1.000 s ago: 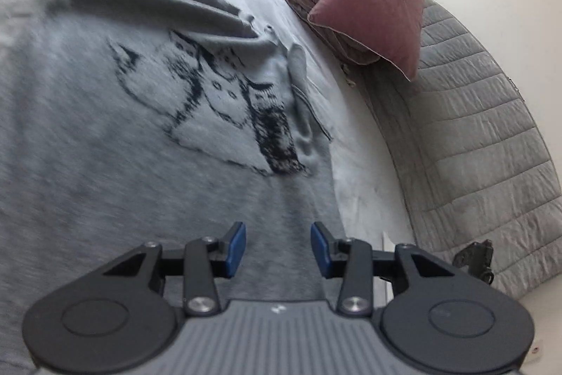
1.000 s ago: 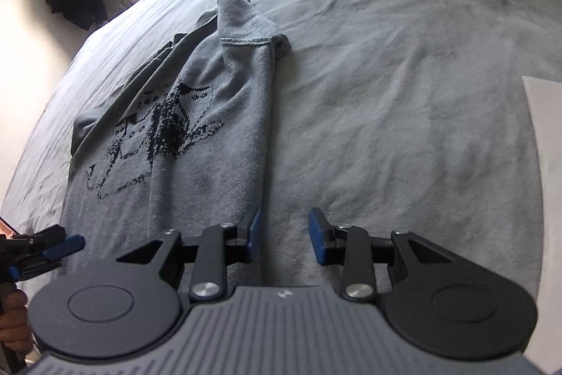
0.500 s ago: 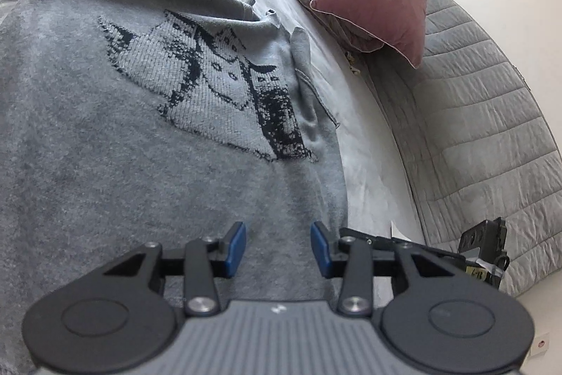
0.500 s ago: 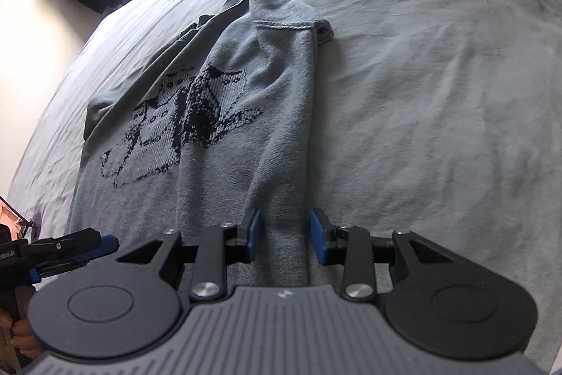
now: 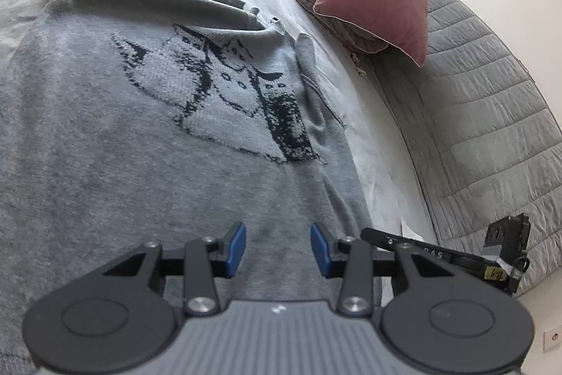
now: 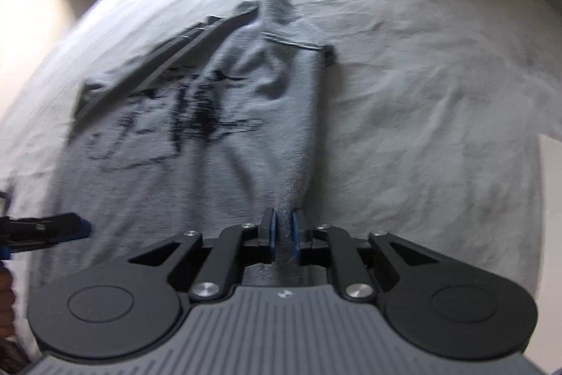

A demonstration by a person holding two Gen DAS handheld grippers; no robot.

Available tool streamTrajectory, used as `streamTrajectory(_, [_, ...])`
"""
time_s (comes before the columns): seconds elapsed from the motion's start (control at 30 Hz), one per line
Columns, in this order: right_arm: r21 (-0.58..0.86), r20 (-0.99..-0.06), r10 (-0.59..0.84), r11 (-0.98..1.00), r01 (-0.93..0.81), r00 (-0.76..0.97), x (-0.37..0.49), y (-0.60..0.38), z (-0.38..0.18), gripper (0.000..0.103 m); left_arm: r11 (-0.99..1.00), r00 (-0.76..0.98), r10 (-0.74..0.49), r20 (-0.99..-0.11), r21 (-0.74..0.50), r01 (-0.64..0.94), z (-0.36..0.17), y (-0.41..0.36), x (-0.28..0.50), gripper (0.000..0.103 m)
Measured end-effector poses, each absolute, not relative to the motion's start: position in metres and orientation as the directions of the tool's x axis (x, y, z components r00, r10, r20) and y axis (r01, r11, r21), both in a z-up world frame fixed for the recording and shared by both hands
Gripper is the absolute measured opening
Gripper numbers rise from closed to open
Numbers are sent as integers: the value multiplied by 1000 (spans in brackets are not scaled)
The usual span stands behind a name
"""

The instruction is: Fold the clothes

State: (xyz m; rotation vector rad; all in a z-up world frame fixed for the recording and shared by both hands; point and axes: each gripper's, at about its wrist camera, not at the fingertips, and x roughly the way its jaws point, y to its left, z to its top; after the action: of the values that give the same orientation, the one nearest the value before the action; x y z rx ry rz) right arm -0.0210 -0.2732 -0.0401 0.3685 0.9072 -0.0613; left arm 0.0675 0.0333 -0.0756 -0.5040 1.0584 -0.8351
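One grey sweater [image 6: 196, 185] in right tongs [image 6: 283, 234]

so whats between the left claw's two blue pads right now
Only flat grey sweater fabric beneath the gap; the left claw stands open, pinching nothing. The left wrist view shows it.

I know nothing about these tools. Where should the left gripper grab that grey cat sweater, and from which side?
Probably the bottom hem just ahead of the left gripper, coming in low from the near side. The grey sweater lies flat there, so its edge is the only part thin enough for the jaws. The right gripper, whose jaws have just been closing, already pinches the hem fold at the other corner, so a matching hold would lift it evenly.
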Motion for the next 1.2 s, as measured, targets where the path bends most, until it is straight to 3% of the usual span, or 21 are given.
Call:
streamTrajectory(0.4, [652,-655,422,735,187,627,-1,-274,-43,19,516,171,-854,-491,-758,399,-63,1,56,41])
streamTrajectory(0.77, [666,-644,379,705,243,665,5,-287,-37,19,527,120,-840,-529,-745,409,-73,-23,52,41])
streamTrajectory(1.0, [617,-696,347,737,277,629,-3,-298,-46,20,622,228,-781,-581,-697,357,-66,15,67,41])
streamTrajectory(1.1, [583,-711,327,769,262,622,-10,-297,-45,31,695,308,-719,-623,-653,300,-63,47,74,41])
streamTrajectory(1.2, [565,-715,323,789,241,620,-19,-296,-44,33,755,378,-652,-657,-608,245,-63,83,76,41])
